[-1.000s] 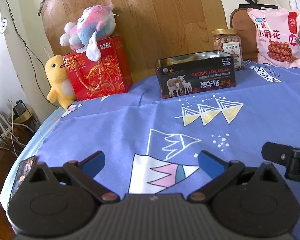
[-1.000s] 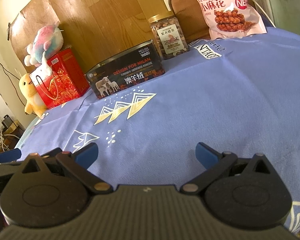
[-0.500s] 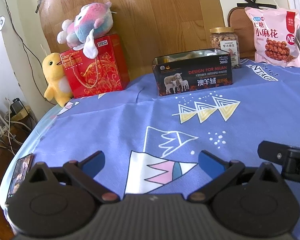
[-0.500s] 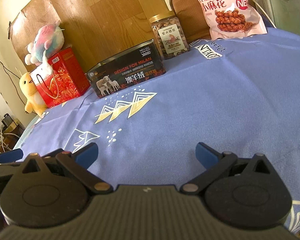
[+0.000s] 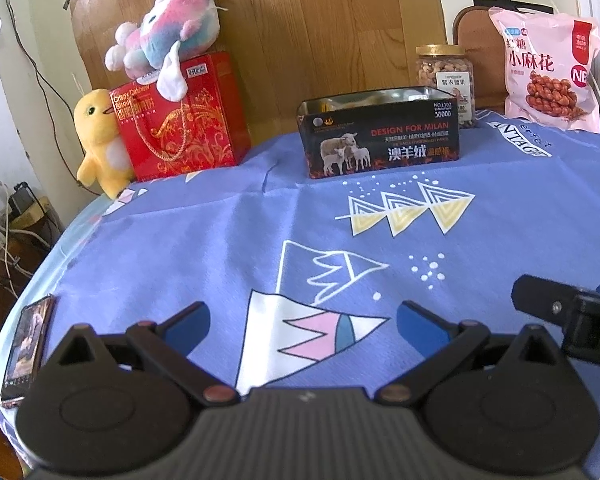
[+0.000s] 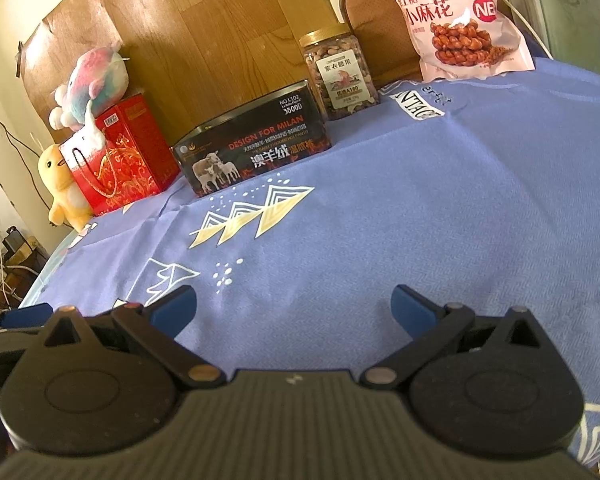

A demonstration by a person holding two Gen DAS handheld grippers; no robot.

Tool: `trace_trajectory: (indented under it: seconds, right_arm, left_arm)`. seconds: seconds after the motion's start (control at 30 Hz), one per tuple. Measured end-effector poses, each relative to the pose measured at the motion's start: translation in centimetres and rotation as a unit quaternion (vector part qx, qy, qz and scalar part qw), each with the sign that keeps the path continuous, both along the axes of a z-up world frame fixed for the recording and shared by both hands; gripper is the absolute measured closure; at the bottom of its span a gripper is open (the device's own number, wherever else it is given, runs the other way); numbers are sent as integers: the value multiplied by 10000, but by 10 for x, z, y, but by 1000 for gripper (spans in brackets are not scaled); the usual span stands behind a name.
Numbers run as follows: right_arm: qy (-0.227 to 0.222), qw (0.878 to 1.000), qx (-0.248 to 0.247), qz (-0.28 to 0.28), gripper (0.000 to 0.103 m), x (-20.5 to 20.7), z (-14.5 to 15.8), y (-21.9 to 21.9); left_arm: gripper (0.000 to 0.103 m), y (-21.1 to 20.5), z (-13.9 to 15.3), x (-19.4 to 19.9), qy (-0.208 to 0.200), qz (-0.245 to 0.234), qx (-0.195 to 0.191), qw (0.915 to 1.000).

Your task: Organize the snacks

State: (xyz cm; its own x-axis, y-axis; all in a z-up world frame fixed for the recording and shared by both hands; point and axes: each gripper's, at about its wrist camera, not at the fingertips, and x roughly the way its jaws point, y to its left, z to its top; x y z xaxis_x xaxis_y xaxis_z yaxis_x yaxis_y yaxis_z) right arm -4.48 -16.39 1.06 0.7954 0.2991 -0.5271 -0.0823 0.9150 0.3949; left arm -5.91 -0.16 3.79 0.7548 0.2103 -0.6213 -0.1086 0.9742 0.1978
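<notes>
Left gripper (image 5: 303,320) hovers wide open and empty over the blue cloth (image 5: 220,240), well short of the open tin (image 5: 380,136); behind the tin's right end stands the nut jar (image 5: 444,68), farther right the pink snack bag (image 5: 548,72), and left of the tin a red box (image 5: 180,120). Right gripper (image 6: 294,306) is likewise spread wide, holding nothing, with the tin (image 6: 252,144) far ahead, the jar (image 6: 340,76) just right of it and the bag (image 6: 460,20) beyond.
</notes>
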Motion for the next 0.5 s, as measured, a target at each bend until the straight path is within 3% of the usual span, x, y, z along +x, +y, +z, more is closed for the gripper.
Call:
trace_trajectory:
  seconds: [0.5]
  right_arm:
    - [-51, 10000, -22, -45, 0, -2, 1, -1]
  left_arm:
    - [0, 5, -6, 5, 272, 48, -262, 9993]
